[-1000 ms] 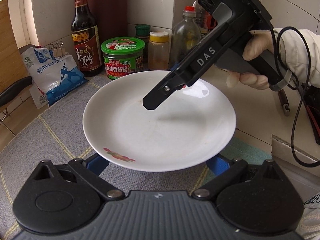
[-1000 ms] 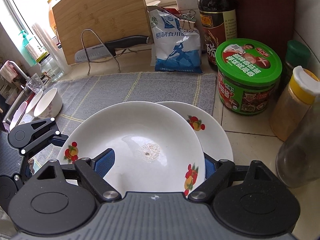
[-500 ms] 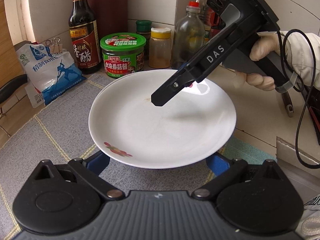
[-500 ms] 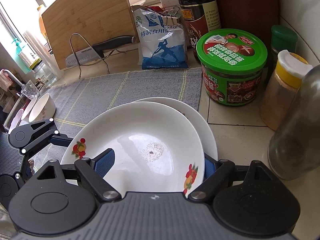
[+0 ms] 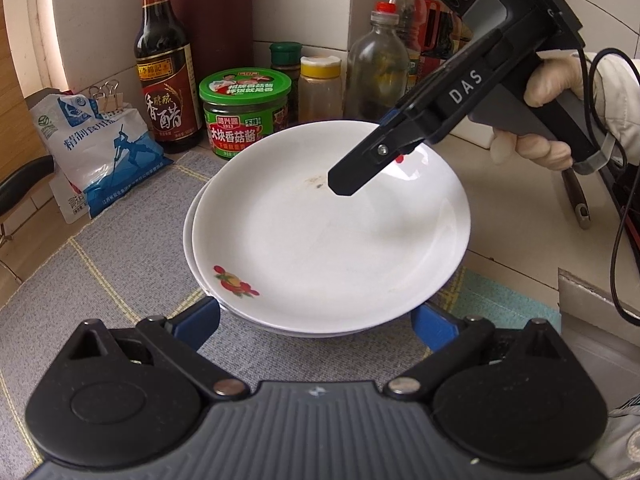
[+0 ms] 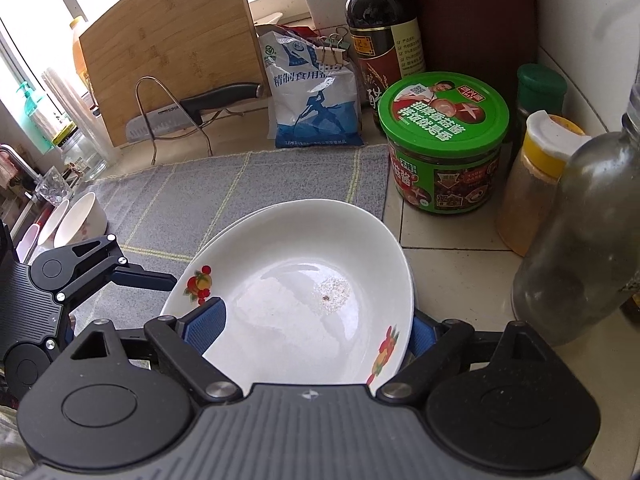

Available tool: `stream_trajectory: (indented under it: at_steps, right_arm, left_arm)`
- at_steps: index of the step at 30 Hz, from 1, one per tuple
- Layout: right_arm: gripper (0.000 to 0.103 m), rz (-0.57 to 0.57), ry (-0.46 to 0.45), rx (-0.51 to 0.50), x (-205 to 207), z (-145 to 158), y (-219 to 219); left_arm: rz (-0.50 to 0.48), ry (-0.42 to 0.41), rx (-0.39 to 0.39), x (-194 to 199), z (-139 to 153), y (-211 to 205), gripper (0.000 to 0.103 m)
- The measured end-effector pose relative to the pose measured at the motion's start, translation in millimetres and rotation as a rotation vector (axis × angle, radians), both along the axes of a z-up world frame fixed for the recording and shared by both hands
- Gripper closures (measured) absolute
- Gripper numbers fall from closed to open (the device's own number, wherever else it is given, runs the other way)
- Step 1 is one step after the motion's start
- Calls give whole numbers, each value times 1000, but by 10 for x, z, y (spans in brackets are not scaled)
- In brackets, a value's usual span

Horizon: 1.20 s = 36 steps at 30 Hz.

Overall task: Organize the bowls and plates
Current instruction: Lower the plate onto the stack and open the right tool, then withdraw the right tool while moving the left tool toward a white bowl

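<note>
A white top plate [image 5: 328,240] with fruit prints lies almost squarely on a second, lower plate [image 5: 188,236], whose rim peeks out at the left. My left gripper [image 5: 318,320] holds the top plate's near rim between its blue pads. From the far side my right gripper [image 6: 312,328] straddles the same top plate [image 6: 288,264]. Its jaws are opening, with the rim still between the pads. One right finger [image 5: 360,168] hangs over the plate's centre in the left wrist view. A left finger [image 6: 140,276] meets the rim in the right wrist view.
The plates sit on a grey mat [image 5: 120,260] beside a tiled counter. A green-lidded jar [image 5: 244,112], a vinegar bottle [image 5: 164,60], spice jars and a glass bottle [image 6: 580,240] crowd the back. A salt bag [image 5: 100,152], a knife on a wire stand [image 6: 192,112] and bowls [image 6: 76,220] stand left.
The top plate has shifted over the lower plate and now nearly covers it. The right gripper's pads stand slightly wider apart. The left gripper keeps the same hold.
</note>
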State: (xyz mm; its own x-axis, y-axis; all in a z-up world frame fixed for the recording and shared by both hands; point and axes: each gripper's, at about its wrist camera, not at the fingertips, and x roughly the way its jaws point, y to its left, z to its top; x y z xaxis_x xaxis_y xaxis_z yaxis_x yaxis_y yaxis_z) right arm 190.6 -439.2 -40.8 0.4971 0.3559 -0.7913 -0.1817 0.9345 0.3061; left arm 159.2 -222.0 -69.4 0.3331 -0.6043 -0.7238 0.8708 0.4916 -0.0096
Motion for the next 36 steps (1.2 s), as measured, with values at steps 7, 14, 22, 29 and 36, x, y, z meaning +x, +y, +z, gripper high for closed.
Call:
stream_trajectory:
  at_steps: [7,14,22,29,36]
  right_arm:
    - [7,-5,-4,-89,-77,37,115]
    - [4,-25,12,-166,-131,12,179]
    - [0,-12,-44,-236,-278,86,384]
    - [0,2,-131,-310,-489,243,709]
    - [0,63,-207,-308,-648,378,1034]
  left_arm:
    - [20,-5,-5,1,-2,54,2]
    - [41,-29,-24,-62,41,160,2]
    - [93,-73,-54,-149,104,341,1]
    - [201,-158,-171,-266,475,637,1]
    - [311,-138,-143,-346,577,849,1]
